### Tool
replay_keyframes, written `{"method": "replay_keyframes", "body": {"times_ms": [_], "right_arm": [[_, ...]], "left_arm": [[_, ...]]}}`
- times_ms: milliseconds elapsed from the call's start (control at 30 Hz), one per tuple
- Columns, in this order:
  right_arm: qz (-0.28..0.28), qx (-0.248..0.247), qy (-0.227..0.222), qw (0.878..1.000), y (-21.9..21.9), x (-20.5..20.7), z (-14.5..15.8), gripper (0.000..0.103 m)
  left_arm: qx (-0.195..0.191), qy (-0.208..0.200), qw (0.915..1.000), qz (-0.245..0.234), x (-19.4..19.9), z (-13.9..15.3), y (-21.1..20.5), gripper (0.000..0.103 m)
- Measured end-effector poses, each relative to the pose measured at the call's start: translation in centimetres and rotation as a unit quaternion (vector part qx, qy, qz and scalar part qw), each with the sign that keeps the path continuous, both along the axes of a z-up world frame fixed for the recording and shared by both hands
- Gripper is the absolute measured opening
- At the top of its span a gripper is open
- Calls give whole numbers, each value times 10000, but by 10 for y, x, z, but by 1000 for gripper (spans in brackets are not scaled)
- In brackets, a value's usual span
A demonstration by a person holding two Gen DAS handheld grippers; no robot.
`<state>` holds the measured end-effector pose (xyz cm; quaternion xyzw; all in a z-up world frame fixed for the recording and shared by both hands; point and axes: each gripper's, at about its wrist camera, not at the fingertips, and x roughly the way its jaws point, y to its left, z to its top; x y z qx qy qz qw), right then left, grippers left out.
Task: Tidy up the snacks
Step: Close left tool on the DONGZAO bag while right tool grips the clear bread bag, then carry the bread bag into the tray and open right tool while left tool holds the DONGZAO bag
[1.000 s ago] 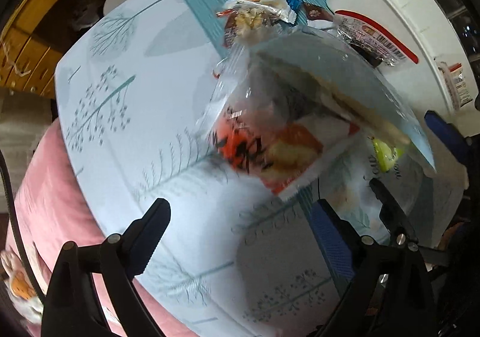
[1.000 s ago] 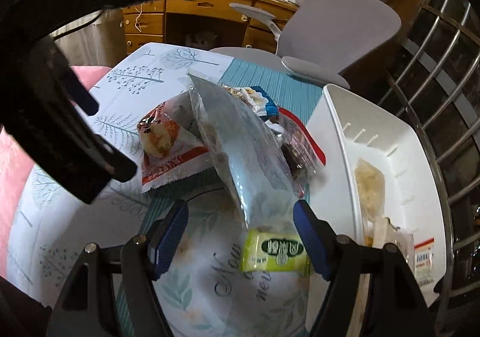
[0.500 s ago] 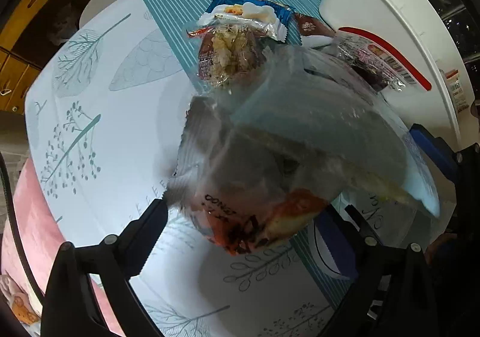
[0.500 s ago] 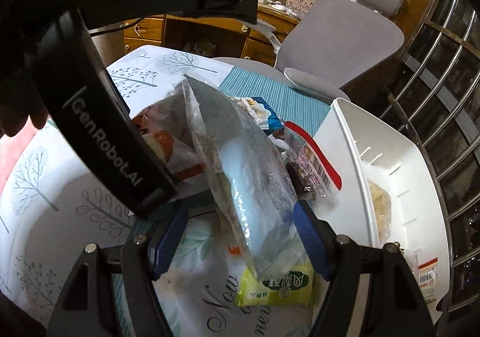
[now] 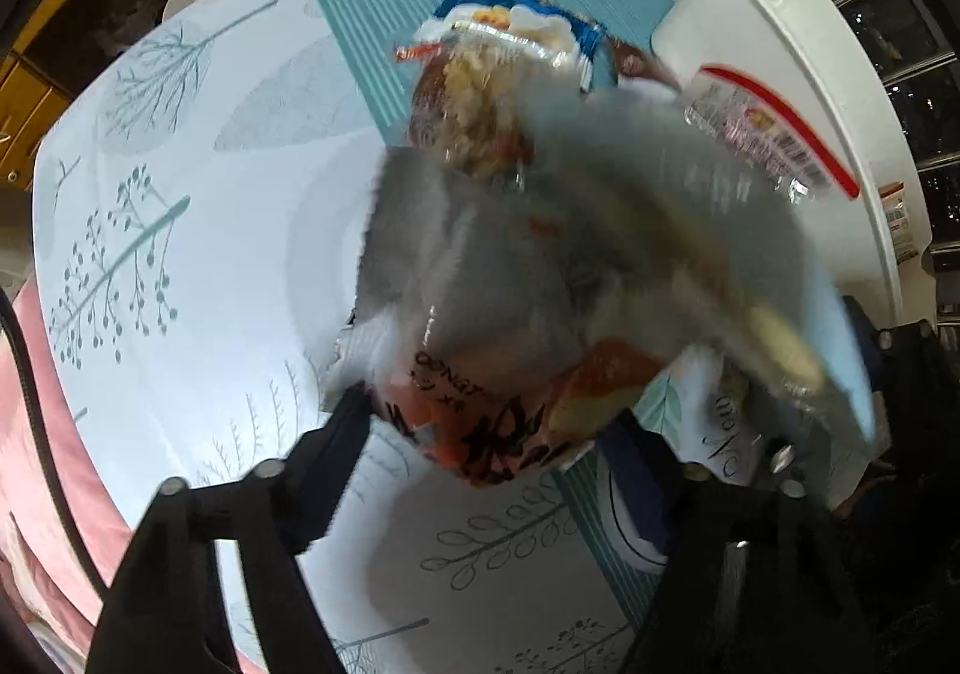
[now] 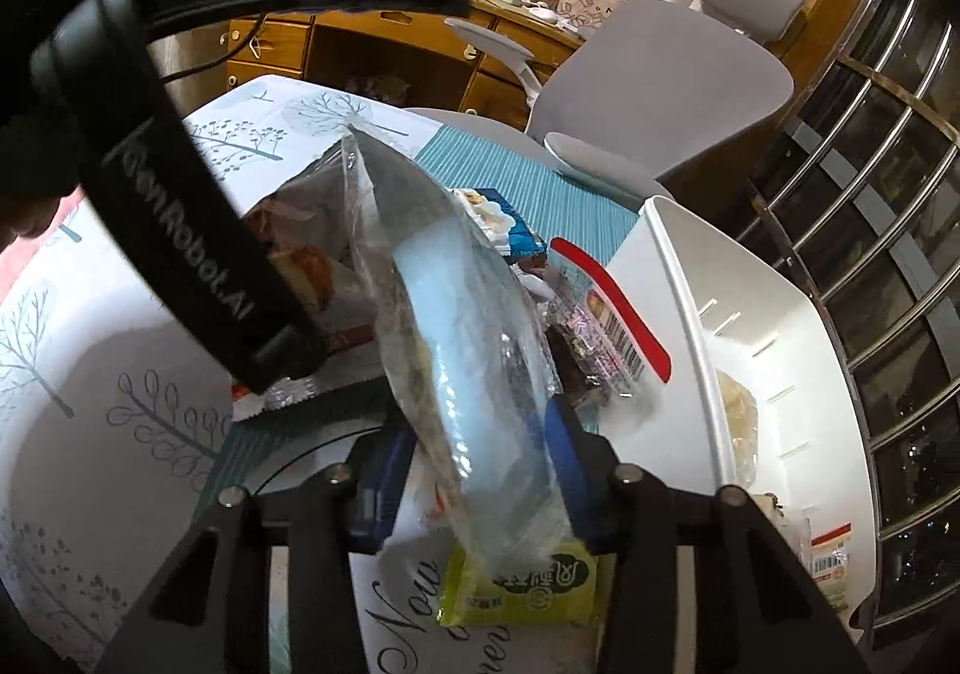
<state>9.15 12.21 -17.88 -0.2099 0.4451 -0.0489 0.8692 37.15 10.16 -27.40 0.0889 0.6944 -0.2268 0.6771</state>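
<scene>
In the left wrist view my left gripper [image 5: 489, 422] points down at an orange snack pack [image 5: 498, 434] with black lettering. Its jaws are closing, and both fingertips touch the pack's sides. The picture is blurred there. From the right wrist view the left gripper's body fills the upper left, and the orange pack [image 6: 306, 272] peeks out behind it. My right gripper [image 6: 480, 452] is closing too, its blue pads pressed on a clear bag [image 6: 468, 326] with pale blue contents. That bag [image 5: 660, 230] stands on edge and leans over the orange pack.
A white bin [image 6: 678, 278] with a few packs inside stands at the right. Between bin and bag lie a red-striped clear pack [image 6: 606, 314] and a blue pack [image 6: 510, 230]. A green pack [image 6: 522, 590] lies under my right gripper. A grey chair [image 6: 660, 74] stands behind the table.
My left gripper came down over the orange pack and its jaws narrowed onto it. The right jaws closed in on the clear bag, which now stands more upright.
</scene>
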Motion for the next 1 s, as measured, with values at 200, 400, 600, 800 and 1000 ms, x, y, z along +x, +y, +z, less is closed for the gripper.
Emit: {"method": "replay_keyframes", "body": {"times_ms": [200, 400, 600, 800, 1000], "right_arm": [[-28, -33, 107, 9999, -1, 2, 5, 28], [2, -55, 187, 9998, 3, -6, 13, 23], [3, -53, 79, 10000, 9, -18, 29, 21], [-50, -62, -64, 9999, 15, -36, 46, 20], [-71, -158, -191, 9997, 22, -56, 64, 19]], "left_arm": [[-98, -20, 9996, 270, -14, 1, 7, 53], [-209, -199, 9985, 468, -38, 3, 21, 42], [-514, -631, 9942, 709, -74, 12, 39, 37], [-880, -1007, 9826, 1290, -105, 25, 70, 37], [-847, -1028, 9800, 1476, -134, 50, 91, 37]]}}
